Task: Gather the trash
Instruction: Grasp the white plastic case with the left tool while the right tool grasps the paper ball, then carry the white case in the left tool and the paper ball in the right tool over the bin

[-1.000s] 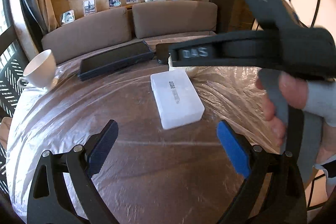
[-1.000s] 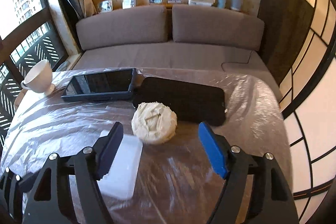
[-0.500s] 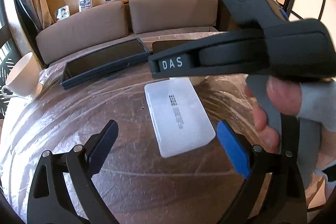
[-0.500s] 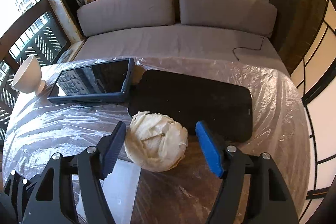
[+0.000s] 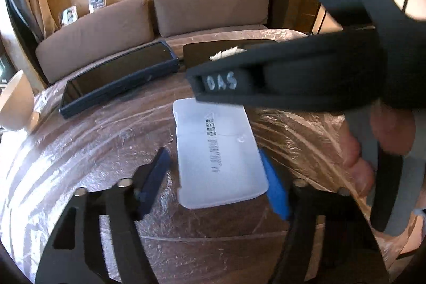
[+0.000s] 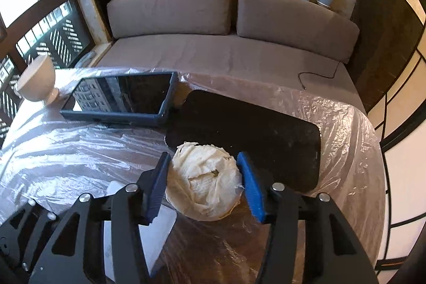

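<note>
While the right gripper (image 6: 203,184) is closing on the crumpled paper wad (image 6: 205,182) lying squarely between its pads, the left gripper (image 5: 213,175) is closing across the white box (image 5: 217,151); box's long axis running forward

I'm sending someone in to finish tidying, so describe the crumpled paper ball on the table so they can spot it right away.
Start at the round table covered in clear plastic film, in front of the brown sofa. Find the flat black pad on it beside the tablet. The crumpled paper ball sits at the pad's near edge, between the closing jaws of the right gripper: the only round, wrinkled, cream-coloured thing among flat objects.
</note>
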Tool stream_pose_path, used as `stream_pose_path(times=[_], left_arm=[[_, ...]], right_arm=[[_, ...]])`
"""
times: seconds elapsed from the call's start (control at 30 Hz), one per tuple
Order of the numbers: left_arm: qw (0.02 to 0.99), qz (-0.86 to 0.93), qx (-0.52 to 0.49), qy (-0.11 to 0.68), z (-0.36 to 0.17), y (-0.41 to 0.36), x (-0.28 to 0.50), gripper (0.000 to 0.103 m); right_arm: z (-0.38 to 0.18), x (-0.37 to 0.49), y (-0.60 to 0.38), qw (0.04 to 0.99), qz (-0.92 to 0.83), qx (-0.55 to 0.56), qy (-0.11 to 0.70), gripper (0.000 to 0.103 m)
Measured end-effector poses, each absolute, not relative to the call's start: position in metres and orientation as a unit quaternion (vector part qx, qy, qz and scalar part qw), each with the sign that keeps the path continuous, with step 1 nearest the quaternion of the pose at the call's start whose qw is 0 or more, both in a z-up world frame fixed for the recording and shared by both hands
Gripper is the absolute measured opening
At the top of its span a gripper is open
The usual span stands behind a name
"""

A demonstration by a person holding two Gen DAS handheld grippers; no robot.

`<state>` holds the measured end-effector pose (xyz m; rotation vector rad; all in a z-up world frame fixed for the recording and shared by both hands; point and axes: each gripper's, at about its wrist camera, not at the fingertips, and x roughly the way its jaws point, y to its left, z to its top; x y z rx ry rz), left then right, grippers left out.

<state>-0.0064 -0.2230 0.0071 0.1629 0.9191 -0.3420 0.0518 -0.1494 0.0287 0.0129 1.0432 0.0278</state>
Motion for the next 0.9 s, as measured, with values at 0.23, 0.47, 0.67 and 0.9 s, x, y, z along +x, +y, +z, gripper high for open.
stream_pose_path(times=[0.23,0.47,0.67,0.9], left_arm=[[0.881,-0.171,0.075,0.435,0.009,-0.219,-0.007,0.056],[0.883,-0.171,0.068,0.432,0.015,-0.210,-0.010,0.056],[0.878,-0.167,0.017,0.448,0.021,-0.191,-0.012,0.056],[0.876,-0.160,0.000,0.455,0.024,-0.174,-0.022,0.056]], right_arm=[[0.045,0.034,-0.162,0.879,0.008,0.036,0.475,0.051],[0.058,0.004,-0.171,0.886,0.013,0.074,0.458,0.051],[0.060,-0.020,-0.170,0.881,0.025,0.093,0.464,0.051],[0.054,-0.051,-0.158,0.872,0.040,0.102,0.478,0.051]])
